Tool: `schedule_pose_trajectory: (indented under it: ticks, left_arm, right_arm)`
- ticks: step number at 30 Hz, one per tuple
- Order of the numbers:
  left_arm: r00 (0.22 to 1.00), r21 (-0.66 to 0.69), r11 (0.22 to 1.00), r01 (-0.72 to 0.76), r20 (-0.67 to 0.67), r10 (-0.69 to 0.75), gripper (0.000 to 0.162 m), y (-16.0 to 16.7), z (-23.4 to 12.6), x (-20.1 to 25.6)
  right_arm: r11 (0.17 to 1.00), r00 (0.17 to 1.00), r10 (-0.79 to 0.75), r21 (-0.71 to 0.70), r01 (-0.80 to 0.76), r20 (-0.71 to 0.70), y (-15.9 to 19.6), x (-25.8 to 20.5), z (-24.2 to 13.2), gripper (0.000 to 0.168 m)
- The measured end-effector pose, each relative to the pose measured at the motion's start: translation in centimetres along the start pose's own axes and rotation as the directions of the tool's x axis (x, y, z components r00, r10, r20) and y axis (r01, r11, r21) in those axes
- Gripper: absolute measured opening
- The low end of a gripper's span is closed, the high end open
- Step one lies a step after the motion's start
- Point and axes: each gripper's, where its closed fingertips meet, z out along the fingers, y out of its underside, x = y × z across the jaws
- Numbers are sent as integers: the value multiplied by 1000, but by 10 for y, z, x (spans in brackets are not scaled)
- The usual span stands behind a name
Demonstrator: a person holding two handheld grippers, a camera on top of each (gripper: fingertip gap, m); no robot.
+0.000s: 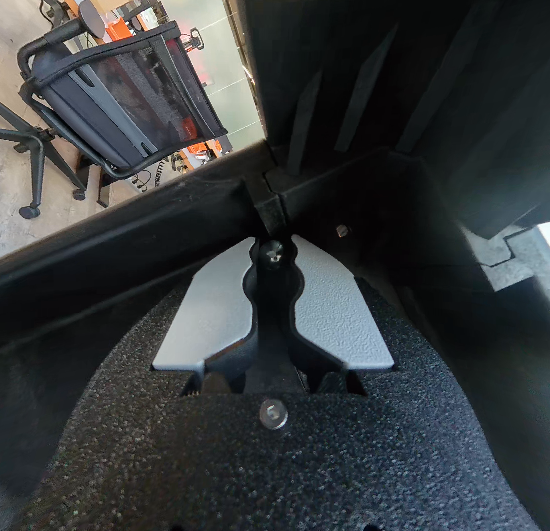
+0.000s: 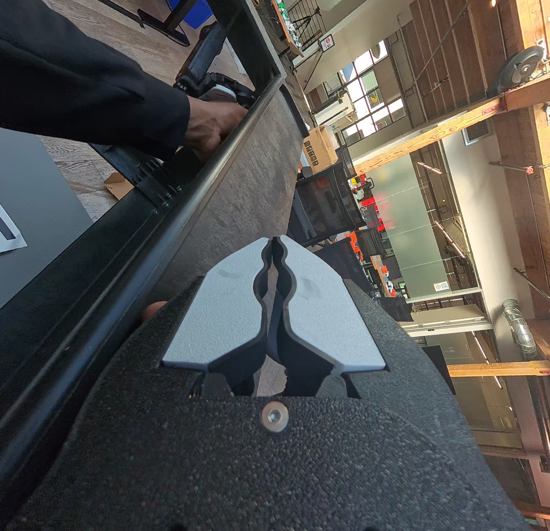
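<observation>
Left wrist view first: we're down underneath, in among dark metalwork. The left hand-held gripper (image 1: 273,243) points at the corner where a long black metal beam (image 1: 119,234) meets a boxy black bracket (image 1: 372,183). Its grey fingers (image 1: 214,302) stand a narrow gap apart, and a small black round-headed screw (image 1: 272,255) with a bright tip sits right between their tips. The tips look closed against either side of it, though the shadow makes the contact hard to confirm. A second small bright fastener (image 1: 342,230) shows on the bracket wall just to the right. Off beyond the beam stands a black mesh-backed office chair (image 1: 134,100) on a pale floor (image 1: 53,207).

Over to the right wrist view, tipped on its side. The right hand-held gripper (image 2: 273,241) has its jaws pinched together, tips meeting, with nothing in them. It hovers over the dark wood-grain surface (image 2: 253,189), close to its rounded metal edge (image 2: 208,171). Past that edge, a person's hand (image 2: 211,127) in a black sleeve (image 2: 89,79) reaches under the surface, wrapped around the other gripper's body. Further back, a brown cardboard box (image 2: 320,147) rests above more mesh chairs.
</observation>
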Motion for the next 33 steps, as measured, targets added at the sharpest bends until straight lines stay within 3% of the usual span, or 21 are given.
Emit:
schedule_pose_trajectory:
  ticks: [16, 27, 33]
  left_arm:
    - [978, 60, 985, 160, -146, -150, 17, -4, -3, 5]
    - [972, 106, 978, 181, -171, -161, 20, -10, -11, 1]
    - [984, 143, 977, 157, -110, -142, 15, -11, -23, -16]
  right_arm:
    - [1000, 1000, 1, -2, -1, 0, 0, 0, 0, 0]
    - [1000, 1000, 1, -2, -1, -1, 0, 0, 0, 0]
    - [1000, 1000, 1, -2, -1, 0, 0, 0, 0, 0]
